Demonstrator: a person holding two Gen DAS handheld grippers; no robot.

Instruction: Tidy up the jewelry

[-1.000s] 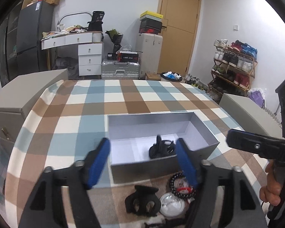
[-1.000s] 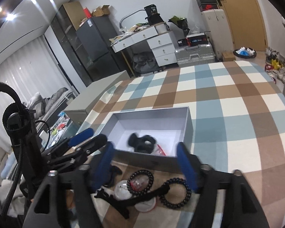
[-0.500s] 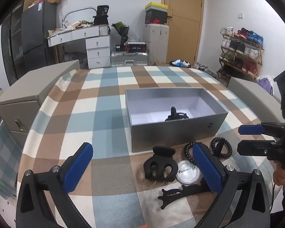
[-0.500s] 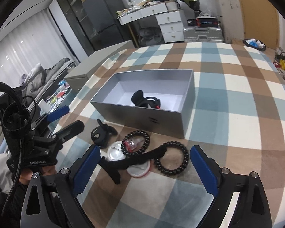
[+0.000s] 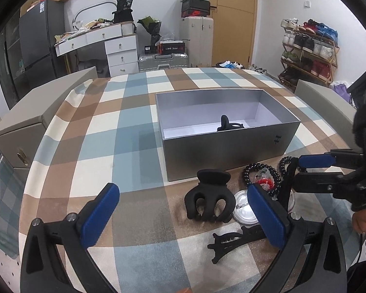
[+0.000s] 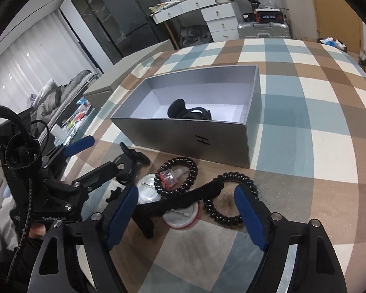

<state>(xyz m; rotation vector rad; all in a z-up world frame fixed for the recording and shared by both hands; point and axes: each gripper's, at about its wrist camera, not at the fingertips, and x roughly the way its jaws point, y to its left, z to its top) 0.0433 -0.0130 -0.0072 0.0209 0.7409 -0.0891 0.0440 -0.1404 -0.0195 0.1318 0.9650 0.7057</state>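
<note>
A grey box [image 5: 222,156] [image 6: 183,136] stands on the checked tablecloth with one black hair claw [image 5: 228,125] [image 6: 190,113] inside. In front of it lie a second black hair claw [image 5: 208,199] [image 6: 130,163], two black bead bracelets [image 5: 262,179] [image 6: 178,177] [image 6: 231,199], a long black clip [image 5: 234,240] [image 6: 183,200] and round badges [image 5: 244,210]. My left gripper [image 5: 183,216] is open, low over the cloth, with the loose claw between its fingers. My right gripper [image 6: 185,216] is open over the long clip and bracelets.
Grey chair backs [image 5: 34,119] [image 5: 327,102] stand at the table's left and right edges. Behind the table are a white desk with drawers [image 5: 105,46], suitcases [image 5: 163,61], a door and a shoe rack [image 5: 310,48].
Both grippers have drawn back from over the box toward the near table edge and opened wide. The items on the cloth have not moved.
</note>
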